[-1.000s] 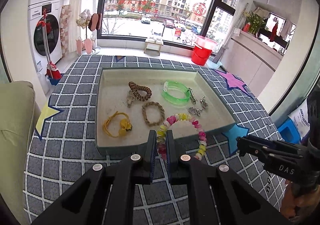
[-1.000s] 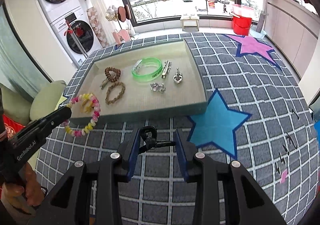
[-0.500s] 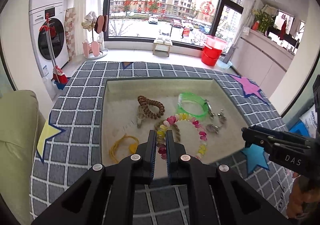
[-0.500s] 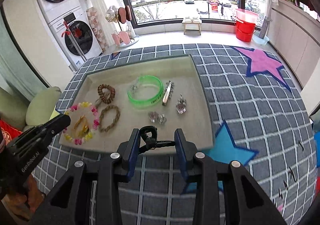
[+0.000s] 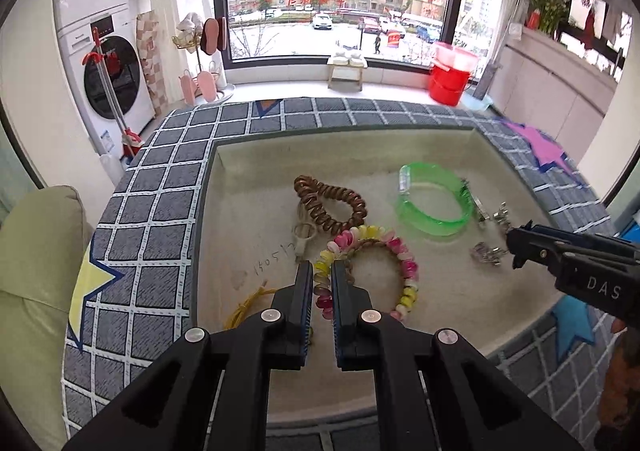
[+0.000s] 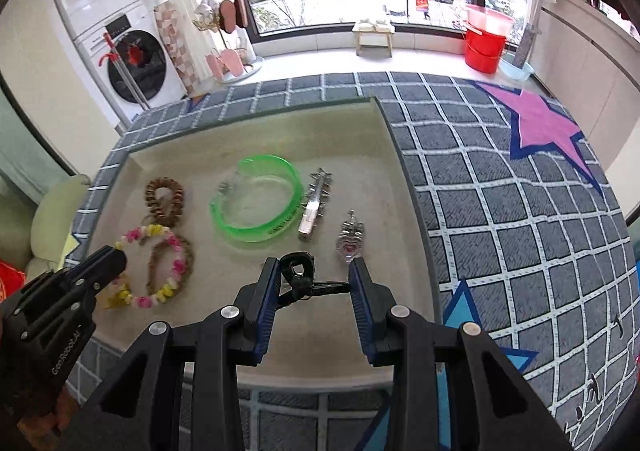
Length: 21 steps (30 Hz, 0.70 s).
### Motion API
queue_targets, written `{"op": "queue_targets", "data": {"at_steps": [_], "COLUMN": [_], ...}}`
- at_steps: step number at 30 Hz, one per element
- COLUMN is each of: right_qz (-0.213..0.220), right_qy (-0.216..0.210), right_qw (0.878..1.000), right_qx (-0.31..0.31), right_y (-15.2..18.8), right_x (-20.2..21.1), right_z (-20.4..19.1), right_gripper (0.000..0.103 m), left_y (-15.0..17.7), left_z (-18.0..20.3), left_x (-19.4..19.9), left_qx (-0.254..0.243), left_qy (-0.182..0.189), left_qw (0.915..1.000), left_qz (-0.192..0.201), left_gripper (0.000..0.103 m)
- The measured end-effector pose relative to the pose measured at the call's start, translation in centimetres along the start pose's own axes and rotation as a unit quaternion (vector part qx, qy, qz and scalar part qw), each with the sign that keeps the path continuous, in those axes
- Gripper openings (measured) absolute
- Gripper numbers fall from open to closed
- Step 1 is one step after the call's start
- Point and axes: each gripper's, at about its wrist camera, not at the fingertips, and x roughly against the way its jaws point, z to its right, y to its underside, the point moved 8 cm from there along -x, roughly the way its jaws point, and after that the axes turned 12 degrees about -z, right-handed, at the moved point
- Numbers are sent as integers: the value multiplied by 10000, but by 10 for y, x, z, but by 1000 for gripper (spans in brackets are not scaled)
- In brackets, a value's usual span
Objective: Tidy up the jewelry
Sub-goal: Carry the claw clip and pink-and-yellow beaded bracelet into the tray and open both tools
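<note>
Two grippers: you hold both above the tray (image 5: 208, 187), which sits on the checked tabletop (image 6: 500, 211).
Left gripper (image 5: 322, 271): your fingers are nearly pressed together, pinching the pastel bead bracelet (image 5: 404, 263), which hangs over the tray floor above a brown braided bracelet (image 6: 176, 247).
Right gripper (image 6: 314, 281): your fingers pinch a black hair clip (image 6: 298, 275) crosswise between them, over the tray's near part.
Lying in the tray: green bangle (image 6: 256, 203), brown spiral hair tie (image 5: 332, 203), silver barrette (image 6: 314, 207), clear heart charm (image 6: 350, 241), yellow cord (image 5: 244, 307).
</note>
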Motion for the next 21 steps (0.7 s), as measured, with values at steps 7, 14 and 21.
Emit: {"op": "queue_targets", "data": {"at_steps": [7,14,21], "right_qz": [17,-66,-80], "right_qy": [-19,-37,-174], "right_qw": [10000,10000,9997], "right_qx": [35,-27,-150], "right_y": [2,5,9], "right_x": [-5,-8,-7], "right_z": [2,4,9], "right_gripper": [39,46,59], "left_y": [5,8,11], "left_z": [-1,7,9], "left_x": [-10,-13,-12], "left_qx": [7,-94,-95], "left_qy": [-67,-107,-145], "left_qw": [9999,9997,9995], "left_qz": [-144,-212,-256], "left_gripper": [23,23,23]}}
